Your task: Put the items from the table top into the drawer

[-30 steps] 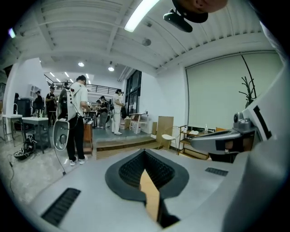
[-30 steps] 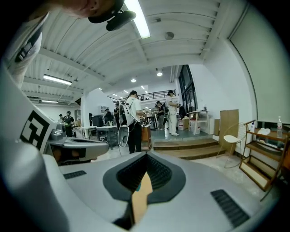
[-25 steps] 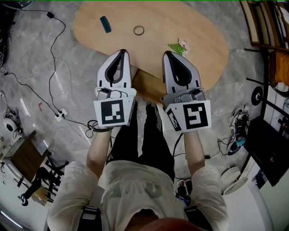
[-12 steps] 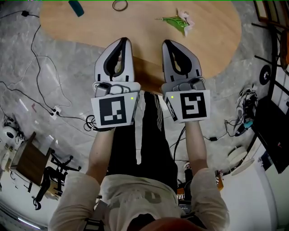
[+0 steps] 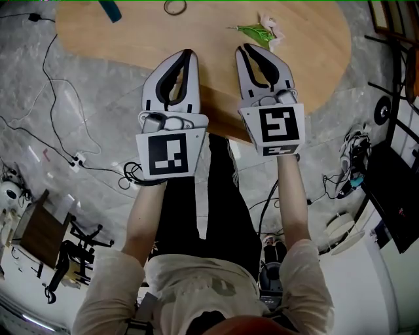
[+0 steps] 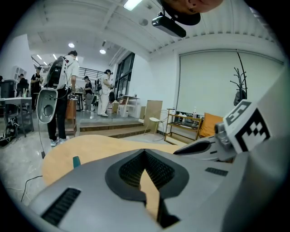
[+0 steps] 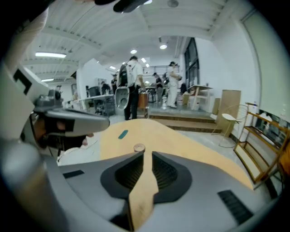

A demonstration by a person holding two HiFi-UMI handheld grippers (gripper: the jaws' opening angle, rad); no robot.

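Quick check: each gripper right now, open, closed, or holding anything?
Left gripper: closed, holding nothing.
Right gripper: closed but for a narrow slit, holding nothing.

Three small things lie well apart along the far part of the oval wooden table (image 5: 131, 39). A short teal bar (image 5: 110, 9) lies flat and slanted at the left. A thin ring (image 5: 173, 6) lies flat near the middle. A crumpled green wrapper (image 5: 255, 30), white and pink at one end, lies at the right.
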